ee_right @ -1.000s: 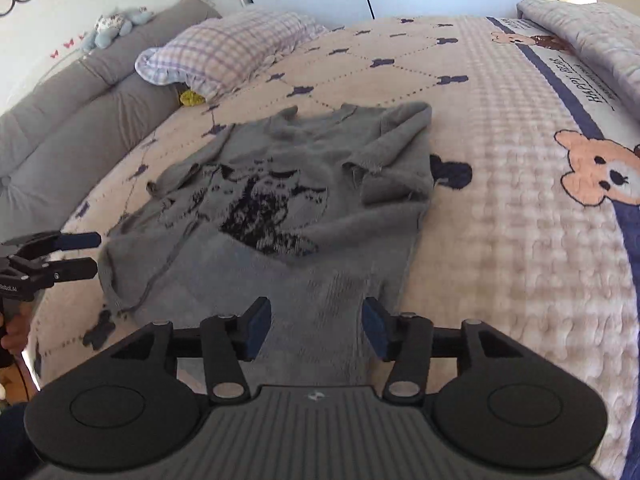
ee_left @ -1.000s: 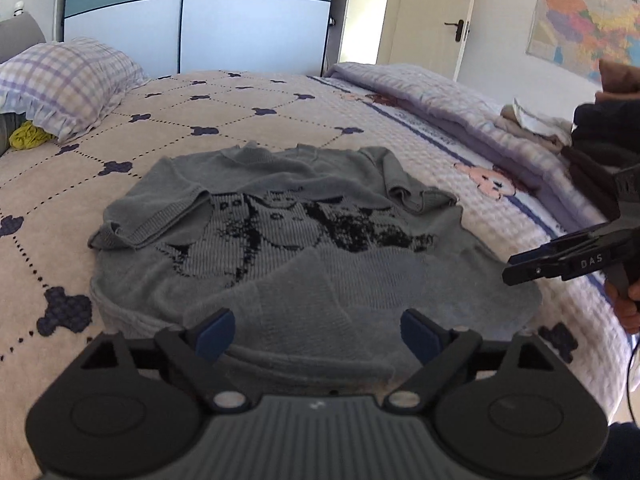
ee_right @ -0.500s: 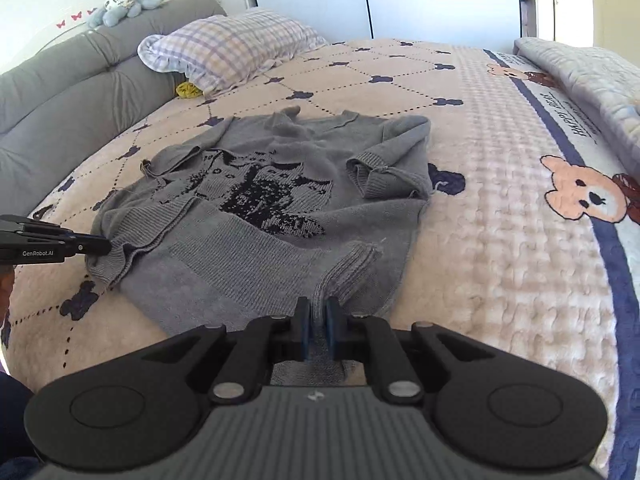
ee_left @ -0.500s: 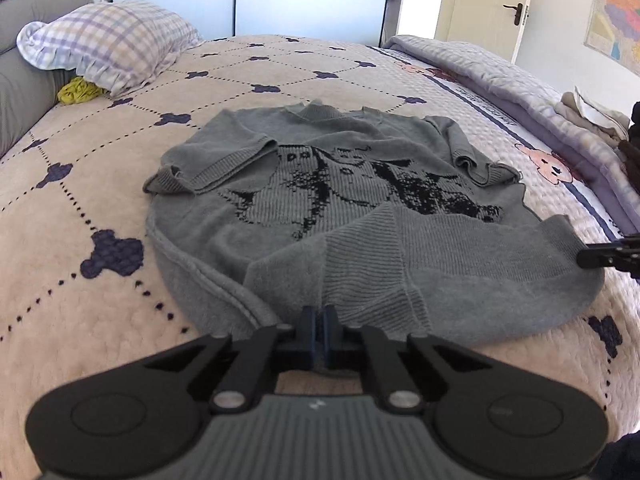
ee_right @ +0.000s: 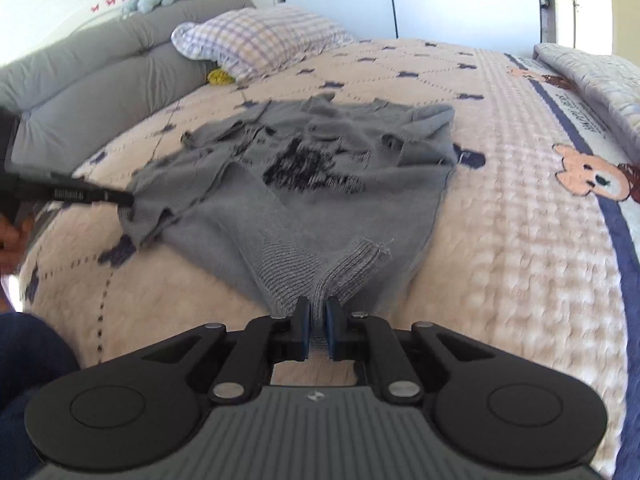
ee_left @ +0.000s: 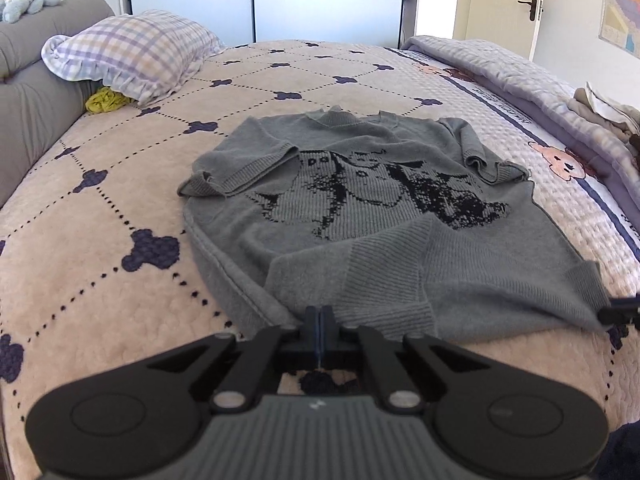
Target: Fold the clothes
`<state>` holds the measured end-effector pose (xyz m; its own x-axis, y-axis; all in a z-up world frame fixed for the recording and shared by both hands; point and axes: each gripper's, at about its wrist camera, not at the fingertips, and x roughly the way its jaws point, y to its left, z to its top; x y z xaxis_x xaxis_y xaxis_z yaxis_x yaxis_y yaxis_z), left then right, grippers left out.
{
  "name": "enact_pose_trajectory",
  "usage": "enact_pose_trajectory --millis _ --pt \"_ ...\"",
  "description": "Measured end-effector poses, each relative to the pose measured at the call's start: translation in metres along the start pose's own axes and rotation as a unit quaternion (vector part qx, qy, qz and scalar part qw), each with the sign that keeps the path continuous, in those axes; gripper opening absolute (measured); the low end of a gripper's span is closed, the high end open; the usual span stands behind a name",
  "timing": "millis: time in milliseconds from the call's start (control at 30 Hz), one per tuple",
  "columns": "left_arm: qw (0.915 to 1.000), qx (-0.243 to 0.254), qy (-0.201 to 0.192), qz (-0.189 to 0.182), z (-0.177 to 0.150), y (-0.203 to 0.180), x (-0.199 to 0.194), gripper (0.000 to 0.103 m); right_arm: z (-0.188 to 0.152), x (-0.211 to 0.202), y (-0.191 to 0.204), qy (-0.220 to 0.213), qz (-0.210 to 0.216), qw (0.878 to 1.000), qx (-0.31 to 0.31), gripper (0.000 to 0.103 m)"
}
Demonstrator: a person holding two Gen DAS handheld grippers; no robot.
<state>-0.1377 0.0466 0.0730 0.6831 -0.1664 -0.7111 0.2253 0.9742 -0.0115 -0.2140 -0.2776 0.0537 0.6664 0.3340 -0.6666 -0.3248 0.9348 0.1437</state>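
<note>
A grey knitted sweater (ee_left: pixel 380 208) with a black pattern lies face up on the bed, both sleeves folded in over its chest. My left gripper (ee_left: pixel 320 320) is shut on the near left corner of its hem. The right wrist view shows that gripper (ee_right: pixel 124 200) pinching the bunched corner of the sweater (ee_right: pixel 320 184). My right gripper (ee_right: pixel 318 316) is shut on the ribbed hem at the other corner, with grey knit showing between its blue pads. Its tip (ee_left: pixel 612 312) appears at the right edge of the left wrist view.
The beige quilted bedspread (ee_left: pixel 120 200) spreads all around the sweater. A checked pillow (ee_left: pixel 132 56) and a yellow cloth (ee_left: pixel 104 100) lie by the grey headboard (ee_left: pixel 24 112). A rolled lilac quilt (ee_left: pixel 520 76) and a heap of clothes (ee_left: pixel 608 112) line the right side.
Both grippers went from open over the hem to shut on it. The hem corners now bunch up at the pads, and the right gripper has shifted along the bed's edge.
</note>
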Motion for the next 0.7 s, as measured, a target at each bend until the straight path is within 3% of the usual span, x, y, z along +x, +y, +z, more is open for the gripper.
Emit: enact_pose_trajectory --millis 500,600,700 --pt "0.9985 0.002 0.012 0.053 0.010 -0.004 -0.019 0.004 -0.021 -0.011 0.008 0.047 -0.009 0.998 -0.031 0.011" --pt "0.9984 -0.024 0.026 0.043 0.012 -0.001 -0.016 0.011 -0.026 -0.013 0.012 0.062 0.003 0.997 -0.052 0.012" --pt "0.9973 -0.045 0.043 0.040 0.009 0.001 -0.008 0.030 -0.031 -0.018 0.017 0.065 0.014 0.996 -0.066 0.012"
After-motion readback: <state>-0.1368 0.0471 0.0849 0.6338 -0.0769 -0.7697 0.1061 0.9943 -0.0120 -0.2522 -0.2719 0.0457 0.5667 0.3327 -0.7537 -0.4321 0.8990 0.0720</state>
